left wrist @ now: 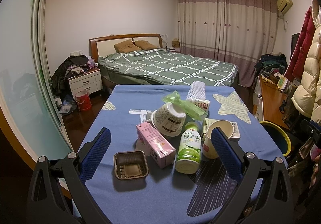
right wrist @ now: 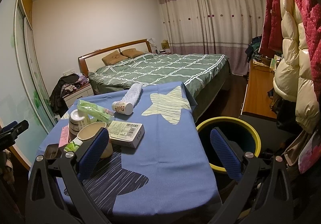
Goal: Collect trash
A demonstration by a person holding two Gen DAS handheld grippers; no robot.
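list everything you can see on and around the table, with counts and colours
brown plastic tray: 1, table front left
pink drink carton: 1, lying beside tray
green-label coconut water bottle: 1, centre front
paper cup: 1, cream, upright
white tub: 1, tipped over
green plastic bag: 1, on tub
white cardboard box: 1, lying flat
small white bottle: 1, on its side
white foam net: 1, far edge
blue star tablecloth: 1
yellow-rimmed bin: 1, right of table
left gripper: open
right gripper: open

My table's blue star-print cloth (left wrist: 124, 107), brown tray (left wrist: 130, 164) nearest my edge, pink carton (left wrist: 155, 144), green bottle (left wrist: 188, 151), paper cup (left wrist: 215, 139), white box (right wrist: 127, 132), foam net (right wrist: 133, 91) toward the far edge
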